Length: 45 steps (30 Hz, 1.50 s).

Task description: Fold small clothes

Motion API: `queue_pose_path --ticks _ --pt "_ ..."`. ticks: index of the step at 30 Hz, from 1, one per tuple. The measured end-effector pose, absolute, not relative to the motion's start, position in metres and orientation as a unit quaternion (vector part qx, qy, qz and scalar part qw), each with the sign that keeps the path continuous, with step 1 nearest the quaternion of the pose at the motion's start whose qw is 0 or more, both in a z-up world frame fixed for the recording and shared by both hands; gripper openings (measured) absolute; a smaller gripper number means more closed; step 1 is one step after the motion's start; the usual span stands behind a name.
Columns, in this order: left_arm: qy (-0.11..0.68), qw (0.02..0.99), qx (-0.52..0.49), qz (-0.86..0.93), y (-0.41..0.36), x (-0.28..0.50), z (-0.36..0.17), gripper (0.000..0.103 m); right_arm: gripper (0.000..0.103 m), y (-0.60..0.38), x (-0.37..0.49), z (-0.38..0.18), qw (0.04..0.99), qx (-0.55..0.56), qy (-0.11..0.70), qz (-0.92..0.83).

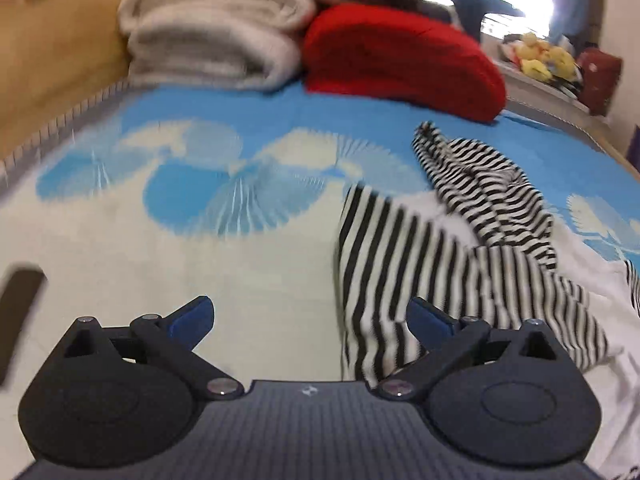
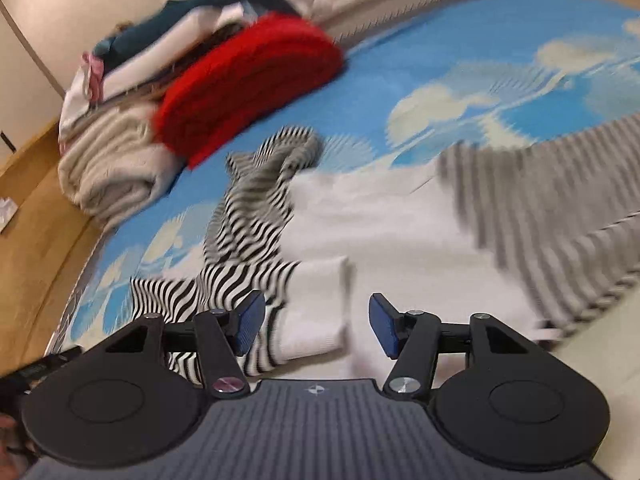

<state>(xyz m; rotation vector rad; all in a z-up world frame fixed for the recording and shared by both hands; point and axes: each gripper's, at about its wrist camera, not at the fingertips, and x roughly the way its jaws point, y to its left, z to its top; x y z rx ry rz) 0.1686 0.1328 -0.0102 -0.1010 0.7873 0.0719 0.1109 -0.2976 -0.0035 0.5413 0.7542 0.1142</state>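
A small black-and-white striped garment with white panels [image 1: 460, 248] lies crumpled on the blue-and-cream patterned bed cover [image 1: 200, 184]. In the left wrist view it is to the right of my left gripper [image 1: 310, 322], which is open and empty above the cover, its right finger over the garment's striped edge. In the right wrist view the garment [image 2: 256, 224] lies ahead and left, with a folded white part [image 2: 316, 312] between the open fingers of my right gripper [image 2: 316, 326], which holds nothing.
A red folded blanket [image 1: 400, 60] and a stack of cream blankets [image 1: 212, 28] lie at the bed's far end by a wooden frame [image 1: 52, 52]. A grey-striped throw [image 2: 540, 208] lies at the right. A dark flat object [image 1: 20, 300] sits at the left edge.
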Motion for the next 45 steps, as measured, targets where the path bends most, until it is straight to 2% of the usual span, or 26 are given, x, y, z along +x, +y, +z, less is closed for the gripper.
queue_pose_path --ticks 6,7,8,9,10,11,14,16,18,22,24,25,26,27,28,30,32,34,36,37,40,45 --pt "0.444 0.892 -0.091 -0.012 0.142 0.214 -0.044 0.103 0.066 -0.255 0.183 -0.053 0.866 0.211 0.453 -0.01" --pt "0.456 0.884 -0.103 -0.021 0.144 0.216 -0.052 0.095 0.064 -0.248 0.186 -0.054 0.874 0.196 0.443 -0.017" --pt "0.474 0.873 -0.109 -0.026 0.145 0.219 -0.059 0.085 0.042 -0.239 0.187 -0.051 0.883 0.175 0.436 -0.013" --pt "0.489 0.865 -0.108 -0.034 0.145 0.218 -0.064 0.053 0.011 -0.231 0.188 -0.047 0.887 0.157 0.435 -0.004" --pt "0.501 0.858 -0.103 -0.045 0.144 0.217 -0.069 0.037 0.011 -0.225 0.188 -0.042 0.887 0.146 0.438 0.003" --pt "0.5 0.86 -0.091 -0.054 0.144 0.216 -0.07 0.037 0.011 -0.218 0.188 -0.034 0.89 0.133 0.437 0.015" --pt "0.494 0.866 -0.031 -0.067 0.141 0.207 -0.067 0.039 0.011 -0.203 0.182 0.015 0.925 0.076 0.367 0.069" --pt "0.48 0.875 0.006 -0.058 0.141 0.199 -0.069 0.056 0.011 -0.203 0.179 0.045 0.935 0.078 0.332 0.094" --pt "0.467 0.883 0.019 -0.049 0.142 0.193 -0.067 0.064 0.011 -0.21 0.177 0.064 0.942 0.084 0.307 0.108" --pt "0.449 0.892 0.025 -0.043 0.14 0.189 -0.063 0.084 0.011 -0.235 0.18 0.033 0.933 0.092 0.338 0.076" --pt "0.445 0.894 0.023 -0.037 0.136 0.19 -0.061 0.086 0.013 -0.243 0.19 -0.002 0.927 0.069 0.366 0.042" --pt "0.445 0.895 0.024 -0.036 0.135 0.19 -0.06 0.086 0.017 -0.248 0.196 -0.022 0.919 0.066 0.388 0.025" --pt "0.445 0.895 0.028 -0.035 0.132 0.19 -0.059 0.086 0.025 -0.25 0.205 -0.04 0.907 0.067 0.416 0.007" --pt "0.444 0.895 0.031 -0.034 0.13 0.188 -0.057 0.087 0.026 -0.251 0.208 -0.051 0.897 0.071 0.437 -0.013" --pt "0.441 0.896 0.034 -0.035 0.127 0.188 -0.054 0.089 0.029 -0.252 0.201 -0.052 0.903 0.078 0.423 -0.013" --pt "0.426 0.903 0.041 -0.033 0.122 0.186 -0.047 0.096 0.052 -0.252 0.189 -0.037 0.912 0.082 0.401 -0.023" --pt "0.41 0.911 0.049 -0.03 0.116 0.182 -0.041 0.101 0.061 -0.253 0.174 -0.023 0.925 0.081 0.371 -0.02" --pt "0.399 0.915 0.056 -0.03 0.11 0.179 -0.035 0.101 0.062 -0.246 0.172 -0.025 0.922 0.054 0.384 -0.017" --pt "0.397 0.916 0.057 -0.027 0.105 0.176 -0.032 0.102 0.063 -0.244 0.172 -0.049 0.896 0.003 0.444 -0.026" --pt "0.396 0.917 0.052 -0.024 0.102 0.174 -0.029 0.102 0.065 -0.243 0.169 -0.056 0.894 -0.01 0.446 -0.025" --pt "0.394 0.918 0.034 -0.013 0.1 0.163 -0.024 0.102 0.066 -0.255 0.146 -0.039 0.903 0.001 0.427 -0.043" --pt "0.397 0.917 0.024 -0.011 0.094 0.144 -0.015 0.102 0.069 -0.281 0.075 0.016 0.934 0.103 0.34 -0.039"
